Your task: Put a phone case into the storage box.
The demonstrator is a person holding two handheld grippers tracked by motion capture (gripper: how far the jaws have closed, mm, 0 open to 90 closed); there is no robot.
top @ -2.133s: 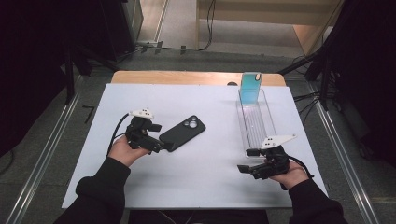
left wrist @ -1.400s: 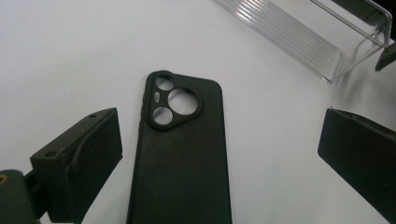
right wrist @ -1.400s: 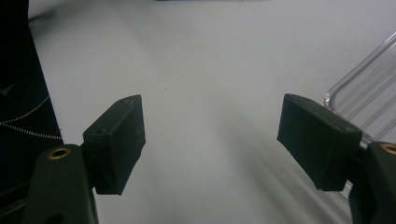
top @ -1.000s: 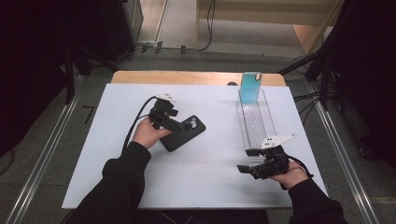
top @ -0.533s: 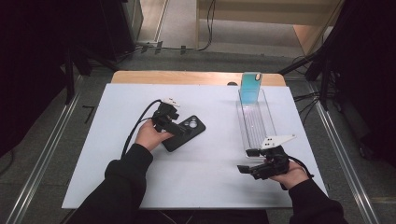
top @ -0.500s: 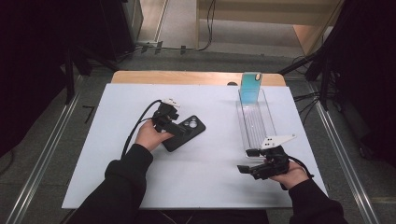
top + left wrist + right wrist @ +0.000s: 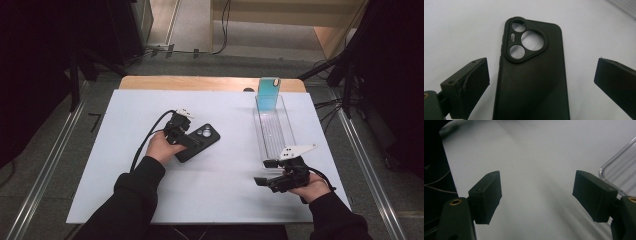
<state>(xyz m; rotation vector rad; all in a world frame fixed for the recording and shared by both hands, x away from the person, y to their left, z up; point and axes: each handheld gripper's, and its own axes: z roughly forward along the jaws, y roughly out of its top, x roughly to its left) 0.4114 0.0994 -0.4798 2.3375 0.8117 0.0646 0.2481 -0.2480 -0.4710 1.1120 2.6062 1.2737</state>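
The left gripper (image 7: 541, 82) hangs over the black phone case (image 7: 531, 75) with its jaws spread to either side, not touching it — the case lies flat, camera cutout up, left of centre on the white tabletop (image 7: 225, 195). At the near right the right gripper (image 7: 536, 195) is also spread, over bare surface beside the clear tray (image 7: 275, 132), whose far end props a teal phone case (image 7: 268, 95). Beyond the wooden far edge (image 7: 200, 83) the room is dim — grey floor, cables, dark stands.

The black phone case (image 7: 531, 75) runs off the left gripper view's bottom edge; the clear tray (image 7: 621, 176) is cut by the right gripper view's edge.
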